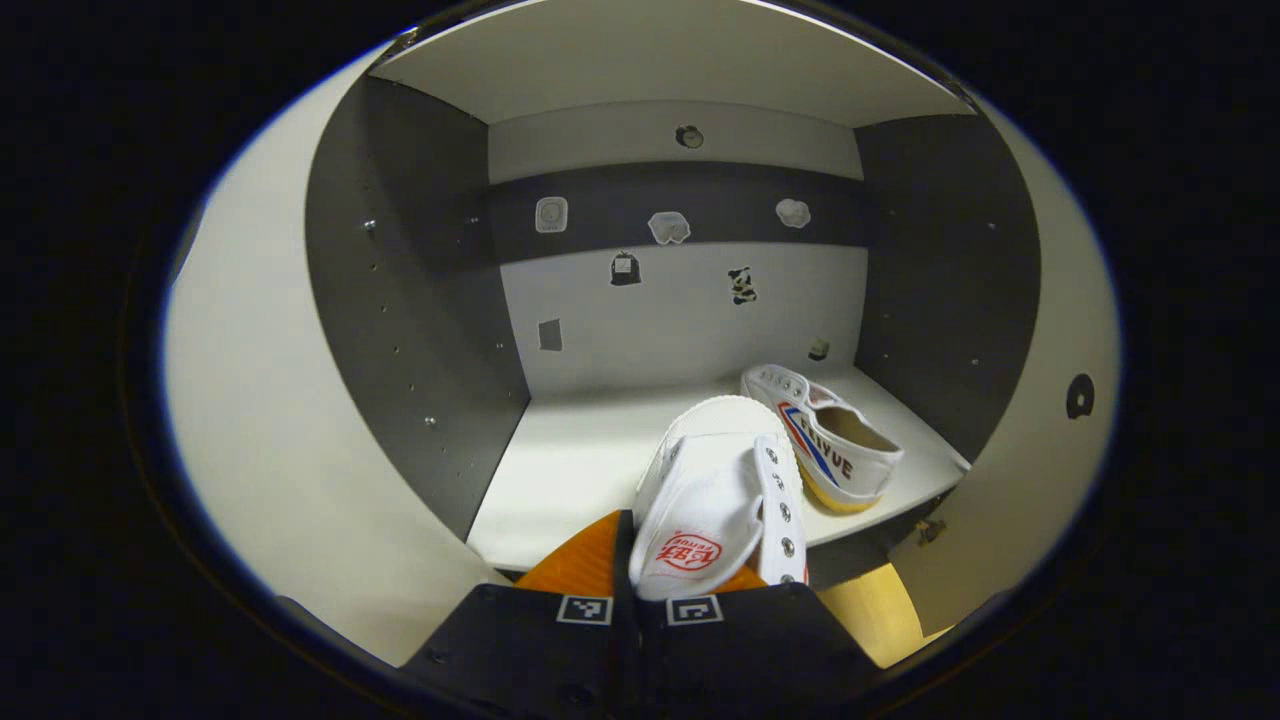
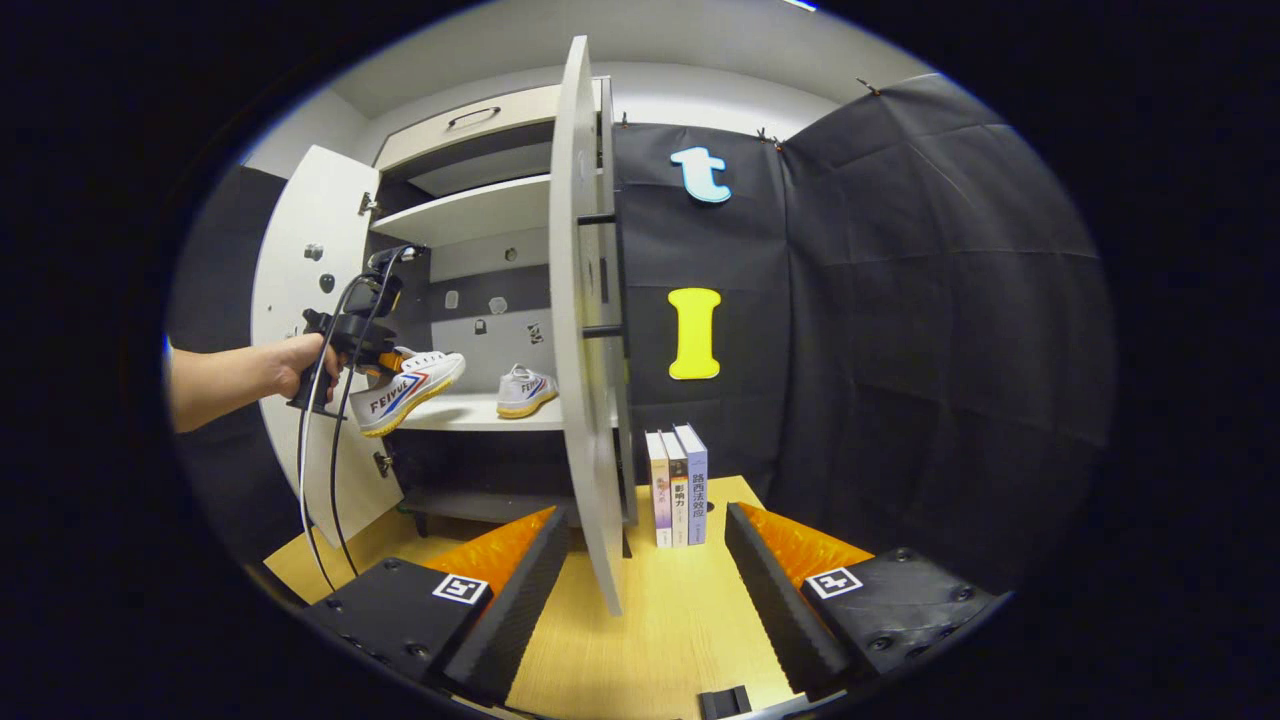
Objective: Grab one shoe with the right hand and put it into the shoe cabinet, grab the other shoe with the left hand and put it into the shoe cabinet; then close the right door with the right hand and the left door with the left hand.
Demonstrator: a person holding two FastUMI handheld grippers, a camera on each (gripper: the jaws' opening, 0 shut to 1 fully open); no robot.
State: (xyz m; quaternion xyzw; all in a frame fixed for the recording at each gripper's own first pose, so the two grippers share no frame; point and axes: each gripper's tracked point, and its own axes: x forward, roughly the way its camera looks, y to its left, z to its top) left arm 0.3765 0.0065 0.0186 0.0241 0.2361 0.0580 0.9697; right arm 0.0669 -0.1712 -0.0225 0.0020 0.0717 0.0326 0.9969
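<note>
Ahead, the shoe cabinet (image 2: 480,240) stands open on the wooden surface (image 2: 640,620), its right door (image 2: 585,330) edge-on before the right gripper (image 2: 640,580), whose fingers are spread empty. Three books (image 2: 678,487) stand beside it. The left gripper (image 1: 640,560) clamps one shoe (image 1: 715,500) at the shelf (image 1: 570,460) edge, near the other shoe (image 1: 830,440).

The shelf (image 1: 560,470) lies bare left of the parked shoe (image 1: 830,440); both doors (image 2: 585,330) stand open.
</note>
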